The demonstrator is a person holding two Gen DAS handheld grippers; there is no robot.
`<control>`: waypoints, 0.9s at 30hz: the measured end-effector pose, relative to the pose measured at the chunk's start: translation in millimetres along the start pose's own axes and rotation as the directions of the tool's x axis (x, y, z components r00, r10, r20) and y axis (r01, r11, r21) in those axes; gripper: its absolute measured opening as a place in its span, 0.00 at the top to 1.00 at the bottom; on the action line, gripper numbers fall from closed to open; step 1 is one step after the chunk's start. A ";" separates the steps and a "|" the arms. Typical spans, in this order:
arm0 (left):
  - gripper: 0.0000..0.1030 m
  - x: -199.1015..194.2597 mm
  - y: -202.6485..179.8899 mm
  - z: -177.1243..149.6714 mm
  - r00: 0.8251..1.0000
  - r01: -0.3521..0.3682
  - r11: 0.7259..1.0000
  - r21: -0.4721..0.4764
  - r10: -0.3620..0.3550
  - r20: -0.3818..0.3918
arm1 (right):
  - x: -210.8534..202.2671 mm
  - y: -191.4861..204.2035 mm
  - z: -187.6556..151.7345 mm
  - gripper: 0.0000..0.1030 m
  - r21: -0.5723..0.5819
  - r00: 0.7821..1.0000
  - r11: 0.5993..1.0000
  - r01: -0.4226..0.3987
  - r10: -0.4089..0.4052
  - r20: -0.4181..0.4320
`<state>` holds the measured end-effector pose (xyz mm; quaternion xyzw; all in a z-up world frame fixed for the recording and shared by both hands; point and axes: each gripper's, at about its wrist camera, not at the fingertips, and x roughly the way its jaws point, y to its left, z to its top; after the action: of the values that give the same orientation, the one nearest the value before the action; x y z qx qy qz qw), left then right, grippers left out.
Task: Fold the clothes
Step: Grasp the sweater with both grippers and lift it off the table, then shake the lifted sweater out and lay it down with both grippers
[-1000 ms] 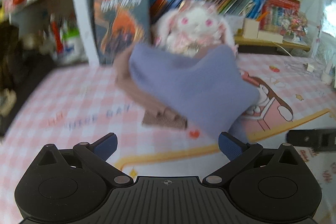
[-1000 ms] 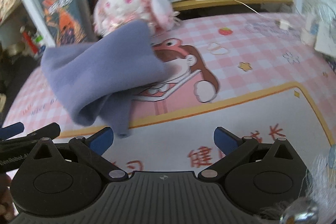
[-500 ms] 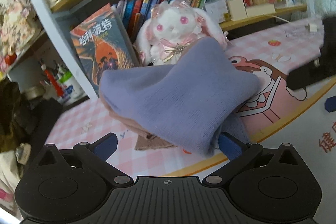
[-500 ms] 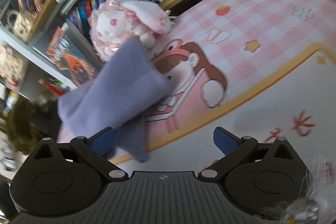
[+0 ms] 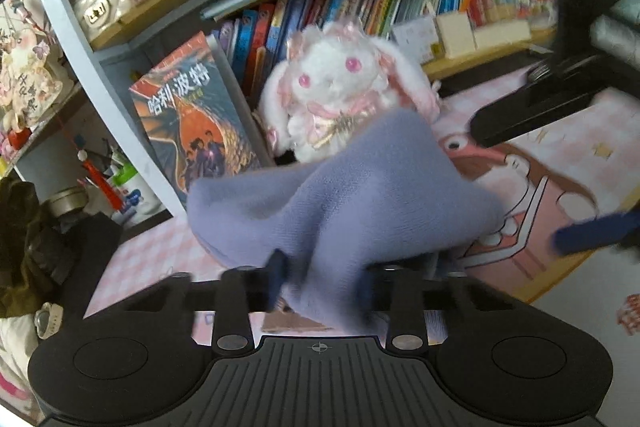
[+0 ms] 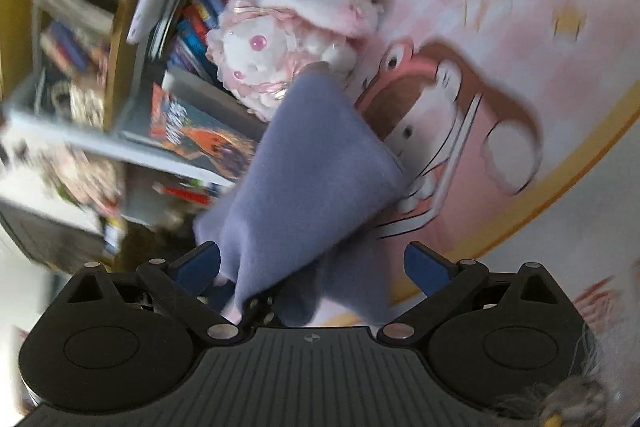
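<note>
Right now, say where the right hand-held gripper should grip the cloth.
Take the cloth by its loose near flap, hanging between the fingers of the open right hand-held gripper. Come straight in from the near side: the flap droops there as a thin fold, probably easy to pinch.

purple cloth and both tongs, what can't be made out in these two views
- Left wrist view: the left tongs have just been closing on the purple cloth; motion blur and draped fabric hide where the pads meet it.
- Same view: a tan layer under the cloth is mostly covered, so its shape is unclear.
- Right wrist view: the right tongs stand open; the cloth's near edge hides what lies between them.
- Book spines are too blurred to read.
</note>
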<state>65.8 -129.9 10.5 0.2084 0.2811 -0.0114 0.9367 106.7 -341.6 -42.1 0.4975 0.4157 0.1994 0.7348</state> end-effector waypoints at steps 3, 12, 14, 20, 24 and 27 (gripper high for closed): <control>0.83 -26.3 11.0 6.1 0.999 0.024 1.000 -0.001 -0.024 0.047 | 13.7 -11.9 2.0 0.04 0.136 0.999 0.990 -0.033 0.037 -0.027; 0.85 -85.9 28.5 12.3 0.990 0.066 0.997 -0.043 -0.060 0.129 | 4.4 -24.8 6.3 0.92 0.283 0.967 0.927 -0.248 0.253 0.019; 0.85 -95.1 29.3 26.0 0.979 0.102 0.993 -0.052 -0.091 0.184 | -19.5 -15.0 17.7 0.93 0.250 0.938 0.905 -0.345 0.328 0.109; 0.86 -141.2 33.4 79.6 0.814 0.368 0.929 -0.038 -0.302 0.495 | -104.2 44.8 65.1 0.93 0.054 0.790 0.824 -0.564 0.519 0.328; 0.86 -170.7 50.5 98.6 0.633 0.540 0.842 -0.014 -0.395 0.666 | -159.9 122.3 88.1 0.93 -0.189 0.652 0.735 -0.651 0.669 0.356; 0.86 -174.3 69.1 97.4 0.567 0.651 0.758 -0.046 -0.445 0.693 | -186.2 188.7 93.5 0.93 -0.373 0.600 0.668 -0.645 0.744 0.294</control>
<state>-20.5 -122.1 203.2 -0.0509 -0.0092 -0.3337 0.9413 98.1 -445.7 218.8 0.5629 -0.0078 0.4043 0.7208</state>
